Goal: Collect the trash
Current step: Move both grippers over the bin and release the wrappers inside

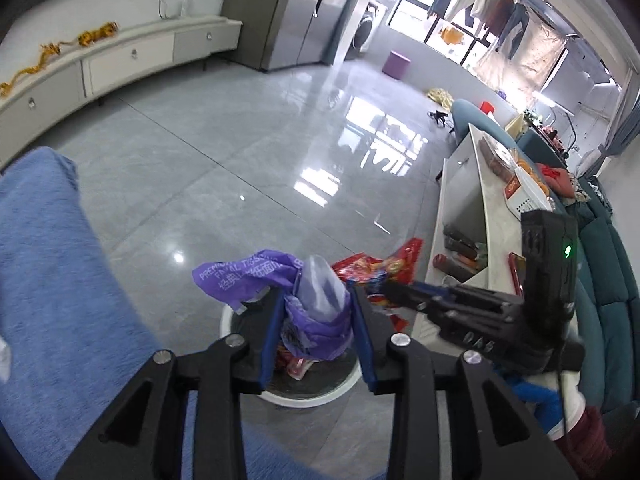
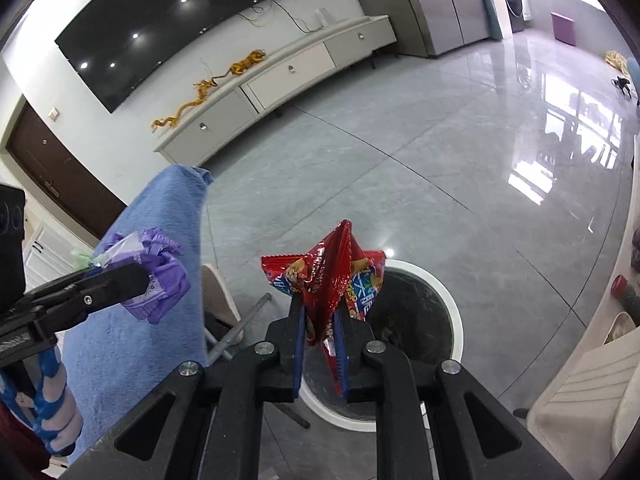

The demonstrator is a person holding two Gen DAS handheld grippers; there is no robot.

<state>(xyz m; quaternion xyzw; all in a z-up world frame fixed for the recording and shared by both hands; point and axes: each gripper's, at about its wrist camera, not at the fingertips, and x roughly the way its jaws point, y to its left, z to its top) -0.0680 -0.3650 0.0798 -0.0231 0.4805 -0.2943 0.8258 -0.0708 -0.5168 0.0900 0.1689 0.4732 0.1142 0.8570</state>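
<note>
My left gripper (image 1: 316,300) is shut on a crumpled purple tissue pack wrapper (image 1: 316,308) and holds it above a round white-rimmed trash bin (image 1: 320,398) on the floor. My right gripper (image 2: 320,312) is shut on a red snack bag (image 2: 332,276), held over the near left rim of the same bin (image 2: 452,312). In the left wrist view the right gripper (image 1: 376,288) comes in from the right with the red bag (image 1: 376,268). In the right wrist view the left gripper (image 2: 116,280) holds the purple wrapper (image 2: 160,276) at the left. Some wrappers (image 1: 292,364) lie in the bin.
A blue cloth-covered seat (image 1: 48,280) stands left of the bin. A white coffee table (image 1: 484,216) with snacks and a teal sofa (image 1: 608,264) are at the right. A white TV cabinet (image 2: 280,76) lines the far wall across grey tile floor.
</note>
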